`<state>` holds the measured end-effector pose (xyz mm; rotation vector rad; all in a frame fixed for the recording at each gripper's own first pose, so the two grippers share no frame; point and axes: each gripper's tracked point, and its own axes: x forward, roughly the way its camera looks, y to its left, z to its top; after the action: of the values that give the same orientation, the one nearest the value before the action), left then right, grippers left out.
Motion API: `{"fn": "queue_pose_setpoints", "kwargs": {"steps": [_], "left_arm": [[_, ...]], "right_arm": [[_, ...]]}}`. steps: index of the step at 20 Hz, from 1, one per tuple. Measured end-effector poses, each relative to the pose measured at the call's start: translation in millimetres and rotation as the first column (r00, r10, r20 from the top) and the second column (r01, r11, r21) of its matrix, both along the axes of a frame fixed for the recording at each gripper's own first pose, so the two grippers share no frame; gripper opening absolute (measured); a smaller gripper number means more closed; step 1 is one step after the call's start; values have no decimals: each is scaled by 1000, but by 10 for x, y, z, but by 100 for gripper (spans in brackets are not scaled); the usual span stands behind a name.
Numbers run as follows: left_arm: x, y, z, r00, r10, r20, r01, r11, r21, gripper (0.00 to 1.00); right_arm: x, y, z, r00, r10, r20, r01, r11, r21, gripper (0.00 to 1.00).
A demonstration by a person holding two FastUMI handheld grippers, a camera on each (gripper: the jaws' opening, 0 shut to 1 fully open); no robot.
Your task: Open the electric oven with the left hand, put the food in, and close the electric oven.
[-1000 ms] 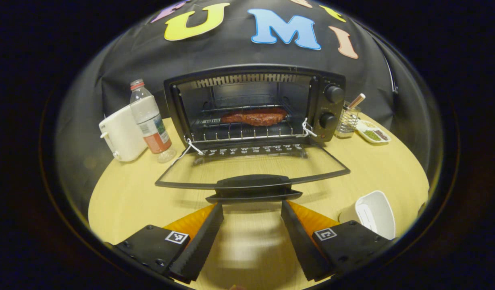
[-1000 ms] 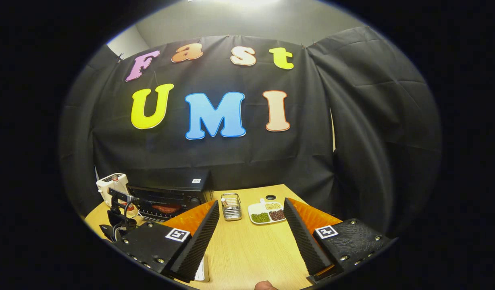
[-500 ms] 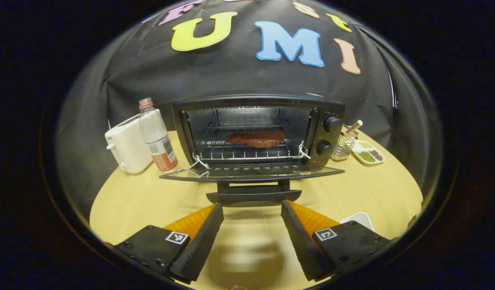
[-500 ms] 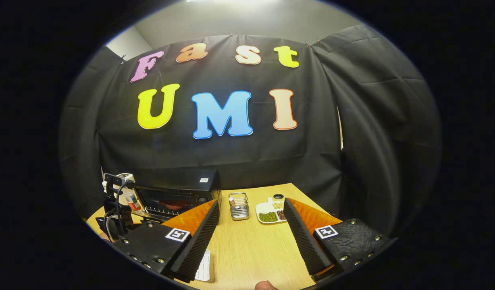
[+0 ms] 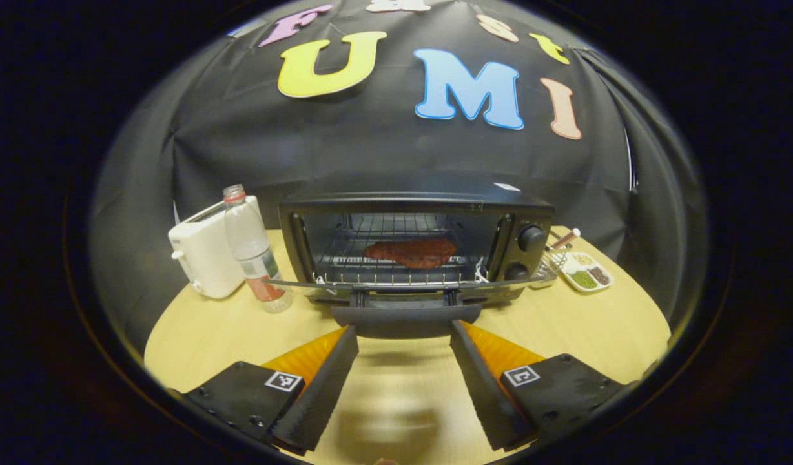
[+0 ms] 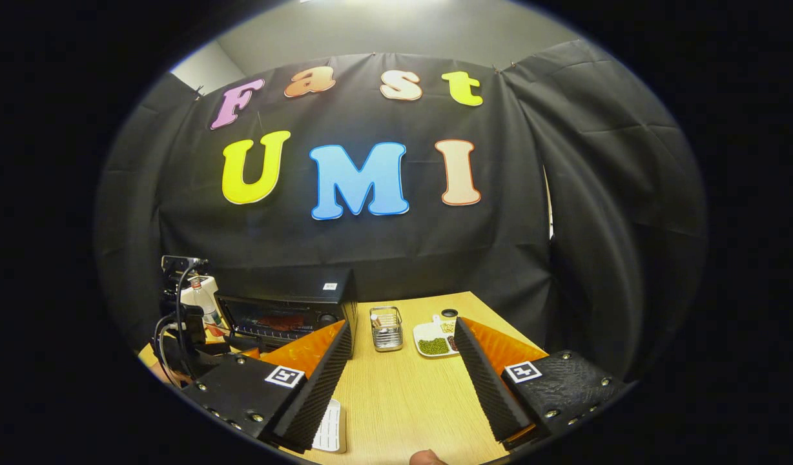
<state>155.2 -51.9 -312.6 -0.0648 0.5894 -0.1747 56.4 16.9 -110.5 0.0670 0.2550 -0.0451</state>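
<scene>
Oven door [image 5: 403, 284] has swung up — left tongs [image 5: 403, 329] spread under its handle [image 5: 404, 318]

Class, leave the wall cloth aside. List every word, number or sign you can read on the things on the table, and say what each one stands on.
No text here can be read.
Water bottle: the label is blurred.
Electric oven: the top sticker and the marks by the knobs are too small.
Paper card: the print is too small.

Staged recording booth: black cloth wall [image 6: 383, 252] draped behind round pale wooden bench [image 5: 590, 323] carrying kitchen appliances.
</scene>
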Motion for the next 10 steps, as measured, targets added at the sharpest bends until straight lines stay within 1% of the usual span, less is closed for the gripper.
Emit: {"fn": "queue_pose_setpoints", "kwargs": {"steps": [6, 10], "left_arm": [[228, 0, 282, 997, -5, 71, 4, 1000, 18, 97], [342, -21, 518, 990, -13, 138, 12, 1000, 9, 97]], "right_arm": [[25, 46, -29, 1000, -8, 3, 8, 1000, 15, 97], [54, 73, 3, 1000, -13, 17, 12, 999, 30, 97]]}}
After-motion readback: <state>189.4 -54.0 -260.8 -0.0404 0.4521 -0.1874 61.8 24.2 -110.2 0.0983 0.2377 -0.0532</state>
